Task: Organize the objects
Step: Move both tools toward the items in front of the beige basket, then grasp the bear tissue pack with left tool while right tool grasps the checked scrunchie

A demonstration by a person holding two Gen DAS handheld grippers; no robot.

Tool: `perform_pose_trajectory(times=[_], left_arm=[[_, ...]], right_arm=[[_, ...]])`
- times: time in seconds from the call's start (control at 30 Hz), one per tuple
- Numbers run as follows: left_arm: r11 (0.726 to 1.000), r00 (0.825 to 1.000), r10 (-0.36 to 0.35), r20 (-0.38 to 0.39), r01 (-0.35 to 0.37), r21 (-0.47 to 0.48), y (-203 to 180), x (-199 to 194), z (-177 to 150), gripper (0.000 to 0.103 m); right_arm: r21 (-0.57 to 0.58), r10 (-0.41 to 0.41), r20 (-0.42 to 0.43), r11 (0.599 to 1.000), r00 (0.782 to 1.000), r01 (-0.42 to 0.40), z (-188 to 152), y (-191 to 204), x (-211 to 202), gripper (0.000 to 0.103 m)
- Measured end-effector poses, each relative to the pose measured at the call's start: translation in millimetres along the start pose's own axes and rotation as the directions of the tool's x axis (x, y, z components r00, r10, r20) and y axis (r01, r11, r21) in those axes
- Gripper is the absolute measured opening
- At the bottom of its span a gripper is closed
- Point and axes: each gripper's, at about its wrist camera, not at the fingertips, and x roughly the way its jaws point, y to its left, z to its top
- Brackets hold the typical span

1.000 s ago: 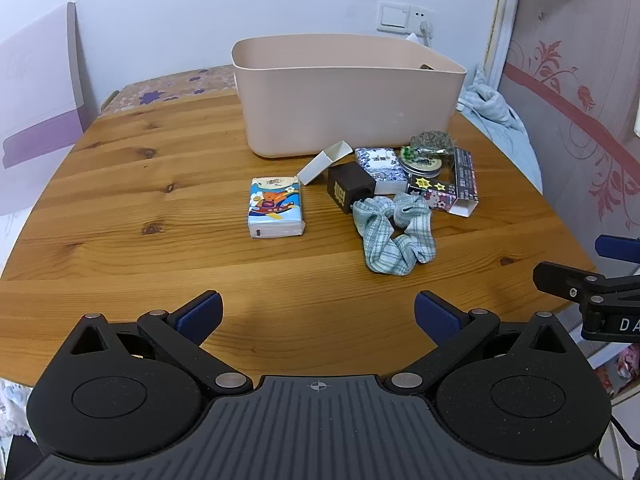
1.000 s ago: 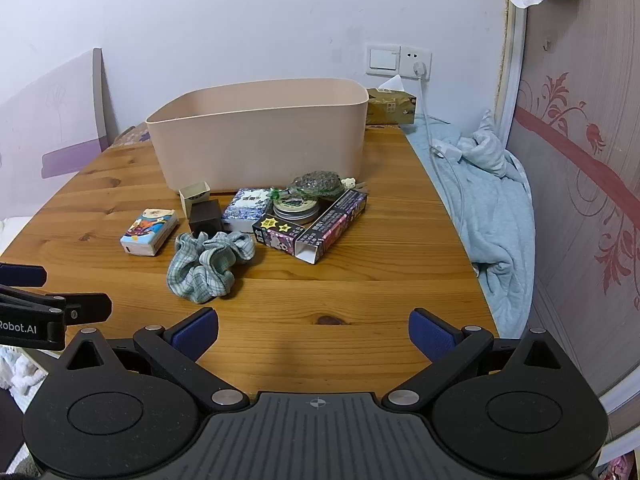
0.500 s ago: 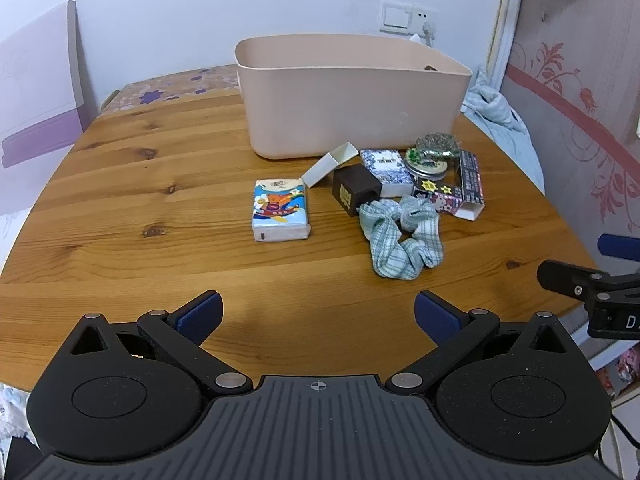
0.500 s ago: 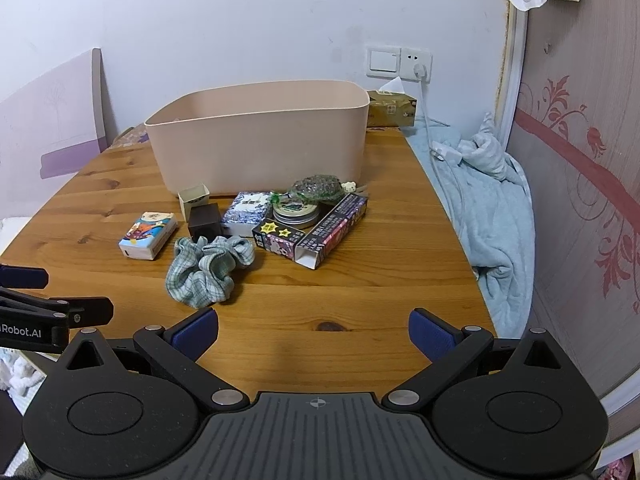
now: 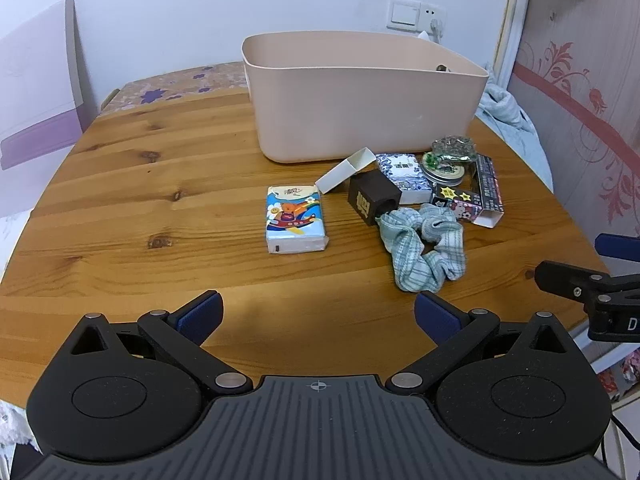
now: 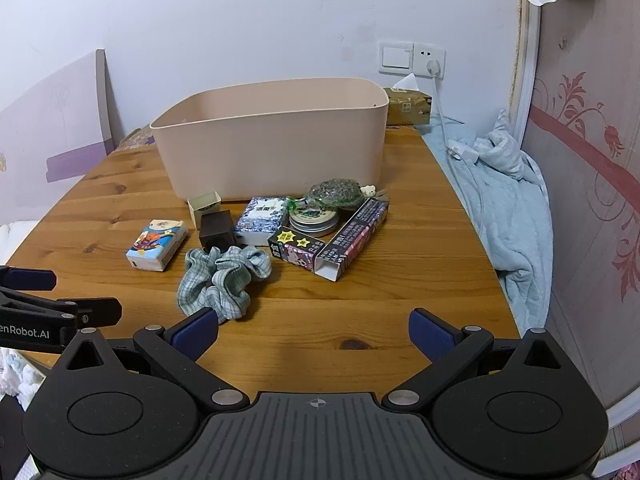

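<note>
Both the left gripper (image 5: 318,314) and right gripper (image 6: 314,330) hover with jaws spread wide and empty, apparently ready to pick. Nearest lies the crumpled green-checked fabric scrunchie (image 6: 222,278); small boxes cluster beyond on the wooden bench (image 5: 160,208), before the pink plastic bin (image 5: 364,96), their likely destination.

Left hand-held gripper (image 5: 318,314) gapes above the wooden table (image 5: 160,208), tissue pack (image 5: 294,219) ahead.
</note>
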Motion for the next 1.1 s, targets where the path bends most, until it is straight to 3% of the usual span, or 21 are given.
perform_pose_trajectory(times=[0.57, 1.1], left_arm=[[1.000, 0.999, -0.007, -0.052, 0.006, -0.020, 18.9, 34.1, 11.9, 0.103], [0.999, 0.998, -0.019, -0.062, 0.017, -0.030, 36.9, 69.9, 45.6, 0.103]], right_arm=[[0.010, 0.036, -0.043, 0.999, 0.998, -0.036, 9.7, 12.7, 33.7, 0.103], [0.010, 0.059, -0.082, 0.998, 0.995, -0.059, 32.1, 29.5, 71.1, 0.097]])
